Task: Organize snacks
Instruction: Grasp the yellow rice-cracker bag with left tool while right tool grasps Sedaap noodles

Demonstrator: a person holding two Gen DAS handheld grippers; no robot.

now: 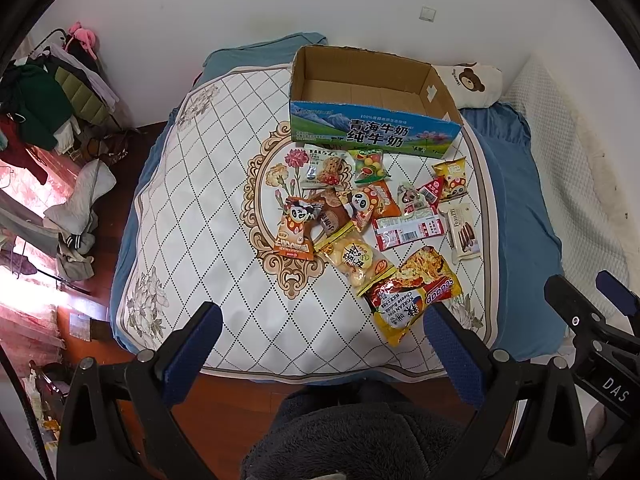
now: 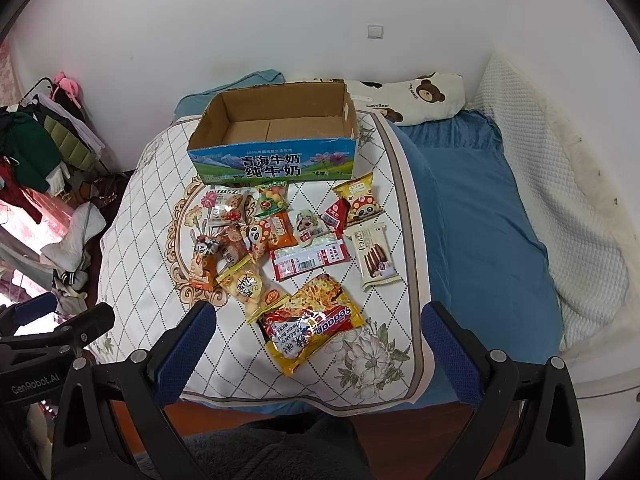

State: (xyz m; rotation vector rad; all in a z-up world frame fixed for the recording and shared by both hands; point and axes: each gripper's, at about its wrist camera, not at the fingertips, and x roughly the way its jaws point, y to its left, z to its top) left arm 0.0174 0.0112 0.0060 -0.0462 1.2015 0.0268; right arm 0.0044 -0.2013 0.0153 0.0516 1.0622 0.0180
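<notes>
An open, empty milk carton box (image 1: pixel 372 128) (image 2: pixel 276 160) stands at the far side of a quilted mat on the bed. Several snack packs lie in front of it: a Sedaap noodle pack (image 1: pixel 408 296) (image 2: pixel 310 326) nearest, a yellow bun pack (image 1: pixel 354 260) (image 2: pixel 246 284), a Franzzi biscuit pack (image 1: pixel 462 230) (image 2: pixel 374 256), a red-and-white pack (image 1: pixel 408 232) (image 2: pixel 310 260), and panda packs (image 1: pixel 294 232). My left gripper (image 1: pixel 322 322) is open and empty above the mat's near edge. My right gripper (image 2: pixel 318 320) is open and empty, hovering over the noodle pack.
The quilted mat (image 1: pixel 208 184) (image 2: pixel 136 216) lies on a blue sheet (image 2: pixel 472 216). A bear-print pillow (image 2: pixel 420 96) lies behind the box. Clothes and a rack (image 1: pixel 48 112) crowd the floor at left. My right gripper shows in the left wrist view (image 1: pixel 592 320).
</notes>
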